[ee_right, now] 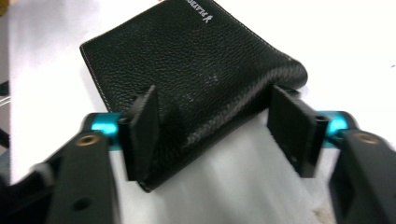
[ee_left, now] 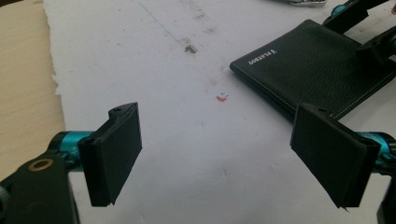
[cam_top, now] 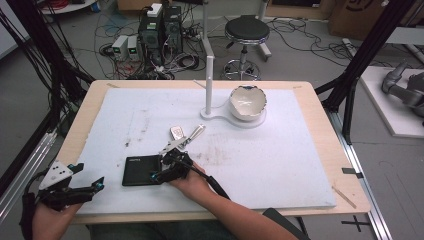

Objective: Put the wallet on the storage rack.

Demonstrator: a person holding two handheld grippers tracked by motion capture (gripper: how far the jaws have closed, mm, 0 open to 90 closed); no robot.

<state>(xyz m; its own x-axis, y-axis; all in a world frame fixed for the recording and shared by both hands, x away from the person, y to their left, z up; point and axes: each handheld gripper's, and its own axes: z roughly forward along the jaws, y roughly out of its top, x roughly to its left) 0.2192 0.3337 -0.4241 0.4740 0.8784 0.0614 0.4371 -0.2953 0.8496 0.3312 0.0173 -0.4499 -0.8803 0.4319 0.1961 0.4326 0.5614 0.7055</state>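
A white bowl (cam_top: 247, 102) with a chipped, uneven rim sits on the round end of a white base (cam_top: 235, 119) near the far edge of the table (cam_top: 90, 102); whether anything lies inside it cannot be told. From the other end of that base a slim white post (cam_top: 209, 82) stands upright, just left of the bowl.

The black wallet (cam_top: 141, 170) lies flat on the white sheet (cam_top: 280, 150) near the front, left of centre. Its leather is pebbled, with pale stitching along the edges and a small silver logo; in the right gripper view the near part of the wallet (ee_right: 196, 60) curves upward where it is folded.

The right gripper (cam_top: 161, 169) is at the wallet's right edge, jaws spread — one pad rests on the leather and the other stands off beyond the fold, so nothing is pinched. The left gripper (cam_top: 97, 185) hovers at the front-left corner of the table, well apart from the wallet, its 2 flat black pads wide apart over bare sheet.

Just beyond the right gripper lies a bunch of metal keys (cam_top: 182, 136) — silvery, with a flat rectangular tag. The sheet is scuffed and stained in places. Past the table stand a round black stool (cam_top: 246, 31) and boxes of equipment (cam_top: 160, 30) among loose cables on the floor.
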